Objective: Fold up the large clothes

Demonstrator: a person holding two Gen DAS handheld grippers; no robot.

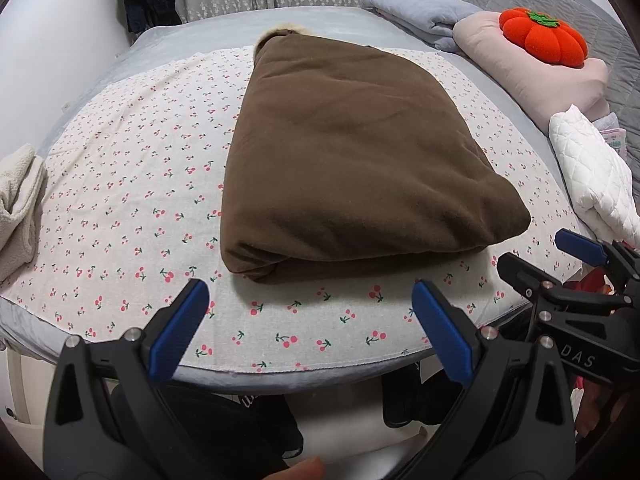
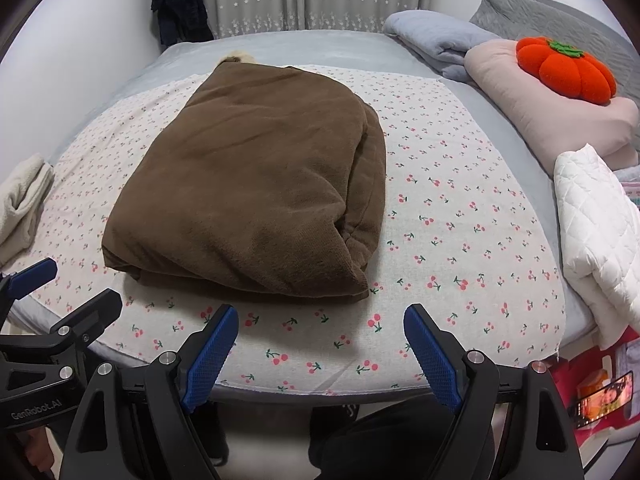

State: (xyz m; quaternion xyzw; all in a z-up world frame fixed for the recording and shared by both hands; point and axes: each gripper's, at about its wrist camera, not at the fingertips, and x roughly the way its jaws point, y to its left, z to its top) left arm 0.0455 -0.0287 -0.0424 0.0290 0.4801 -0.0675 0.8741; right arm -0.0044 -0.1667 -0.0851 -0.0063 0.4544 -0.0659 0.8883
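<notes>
A cream fleece (image 1: 18, 200) lies at the bed's left edge, the folded brown coat (image 1: 352, 160) rests mid-sheet on the cherry-print sheet (image 1: 120, 184), and near the front edge the left gripper (image 1: 310, 328) and right gripper (image 2: 320, 354) hover with fingers apart, empty.

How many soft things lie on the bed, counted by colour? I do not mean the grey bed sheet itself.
Brown: 1, the folded coat
Cherry print: 1, the cloth under it
Cream: 1, the fleece
White: 1, the quilted piece
Pink: 1, the pillow
Orange: 1, the pumpkin cushion
Light grey-blue: 1, the blanket
Total: 7
</notes>
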